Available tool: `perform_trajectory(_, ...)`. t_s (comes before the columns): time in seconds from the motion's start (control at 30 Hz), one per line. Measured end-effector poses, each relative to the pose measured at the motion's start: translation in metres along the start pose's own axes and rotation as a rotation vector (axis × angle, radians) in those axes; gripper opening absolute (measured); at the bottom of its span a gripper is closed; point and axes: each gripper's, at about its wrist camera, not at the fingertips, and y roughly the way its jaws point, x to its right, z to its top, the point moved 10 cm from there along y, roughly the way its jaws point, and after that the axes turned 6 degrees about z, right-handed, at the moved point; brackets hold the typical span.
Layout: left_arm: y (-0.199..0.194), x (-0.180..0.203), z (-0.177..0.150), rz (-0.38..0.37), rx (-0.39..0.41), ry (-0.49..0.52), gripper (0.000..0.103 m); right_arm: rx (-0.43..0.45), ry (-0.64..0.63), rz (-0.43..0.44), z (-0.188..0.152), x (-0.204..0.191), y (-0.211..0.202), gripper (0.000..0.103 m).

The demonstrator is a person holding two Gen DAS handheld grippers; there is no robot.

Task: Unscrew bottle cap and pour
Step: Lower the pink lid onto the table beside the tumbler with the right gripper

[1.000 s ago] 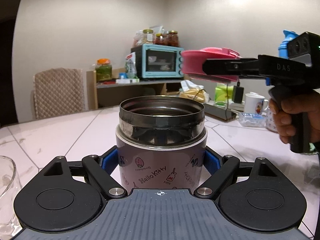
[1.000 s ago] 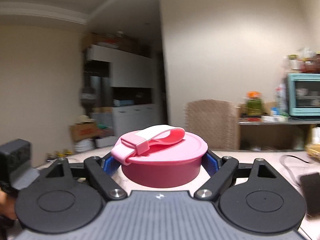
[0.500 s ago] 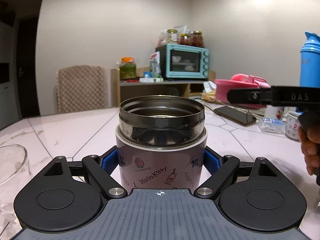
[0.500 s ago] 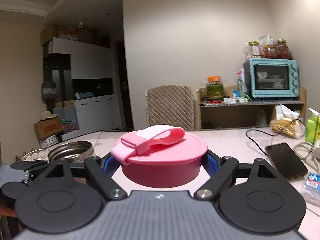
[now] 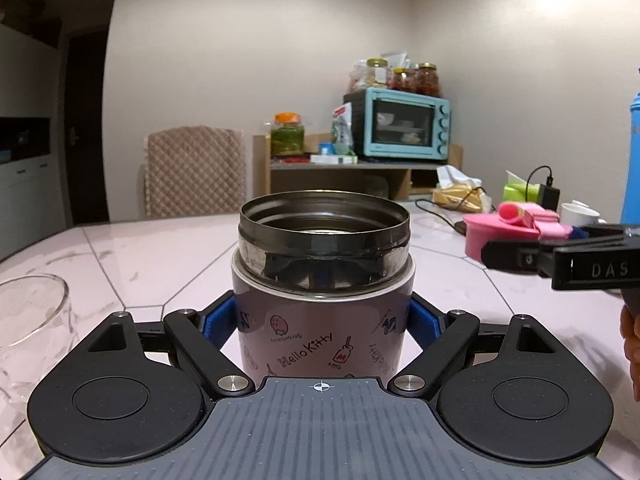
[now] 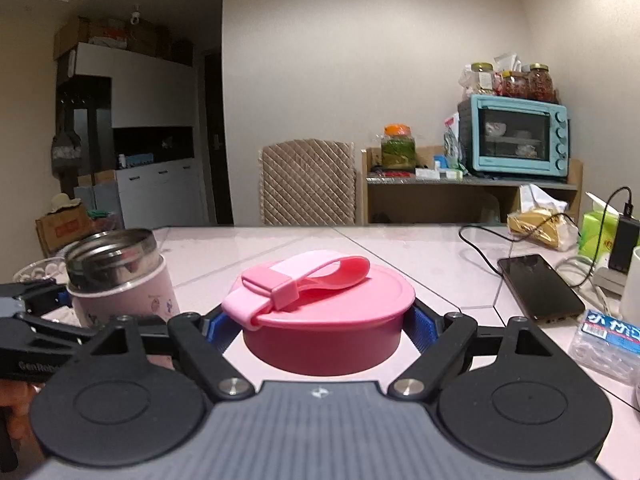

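Holding 1 open flask, 1 pink cap; 2 tools clamped.

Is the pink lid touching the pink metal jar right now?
Apart. The right wrist view shows the round pink lid with a strap in the right gripper, with bare table between it and the open pink steel jar.

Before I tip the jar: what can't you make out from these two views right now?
- Jar contents: both views, rim and dark interior hide the level.
- Glass: left wrist view, cut off by the left edge.
- Whether the pink cap rests on the table: right wrist view, the right gripper hides its underside.
- Blue bottle: cut off by the right edge.
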Motion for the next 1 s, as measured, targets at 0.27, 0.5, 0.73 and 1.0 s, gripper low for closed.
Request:
perform_trajectory(0.27,-0.002,0.002,0.001,0.056,0.004,-0.024,0.089,-0.058,0.000,-0.018,-0.015,0.002,0.007,0.085)
perform_trajectory(0.5,-0.004,0.002,0.001,0.092,0.002,-0.038,0.089,-0.086,-0.008,-0.015,-0.024,-0.001,0.011,0.085)
perform_trajectory(0.73,-0.005,0.004,0.000,0.105,0.004,-0.039,0.090,-0.117,-0.011,-0.007,-0.029,-0.003,0.017,0.085)
perform_trajectory(1.0,-0.004,0.007,0.002,0.107,0.004,-0.035,0.090,-0.161,-0.020,-0.016,-0.034,0.000,0.028,0.085)
